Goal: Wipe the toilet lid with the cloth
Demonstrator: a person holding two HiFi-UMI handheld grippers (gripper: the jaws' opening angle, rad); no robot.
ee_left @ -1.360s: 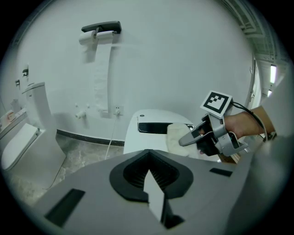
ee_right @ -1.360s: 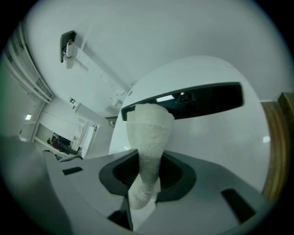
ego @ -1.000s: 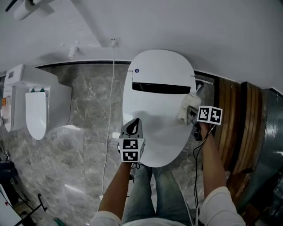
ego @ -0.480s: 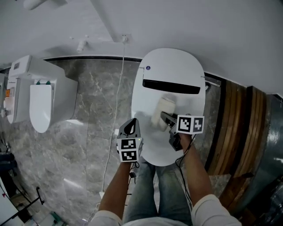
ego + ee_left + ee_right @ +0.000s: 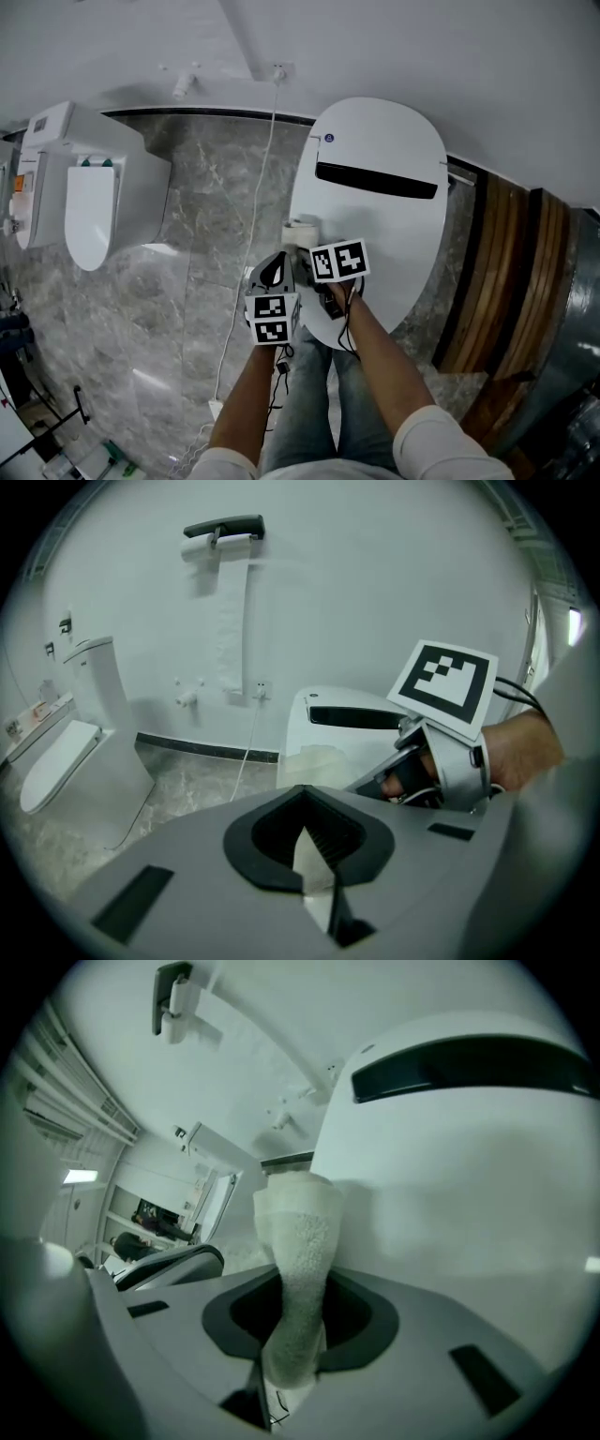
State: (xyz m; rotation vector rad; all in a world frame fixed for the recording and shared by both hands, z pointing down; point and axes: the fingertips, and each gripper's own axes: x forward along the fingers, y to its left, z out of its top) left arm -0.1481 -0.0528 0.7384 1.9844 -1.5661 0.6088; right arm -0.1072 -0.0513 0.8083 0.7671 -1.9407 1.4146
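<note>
Nearest the camera, the left gripper [image 5: 278, 273] hangs just off the front left rim of the toilet lid [image 5: 394, 225]. Its jaws are closed together with nothing between them, and it takes no part in the work.

Just beyond it, the right gripper [image 5: 309, 248] is clenched on the cloth [image 5: 298, 1241]. The cloth is a pale, nubbly terry roll that stands up out of the jaws and folds over at its top. Its free end lies at the left edge of the lid, toward the front.

Progress: wiping appears to be under way, with the cloth at the left margin. The lid is a smooth, glossy white oval with no visible smear, wet track or soil, so the pictures cannot show which parts are done. In my judgement the far end around the dark strip [image 5: 377, 180] and the right side remain to be confirmed.

Beyond the lid:
- The floor [image 5: 206, 216] is polished grey veined stone.
- A white cord [image 5: 265, 150] runs down from the wall.
- A second toilet [image 5: 89, 211], white and boxy, stands well apart to the left.
- Ribbed wooden panelling [image 5: 492, 272] lies to the right.
</note>
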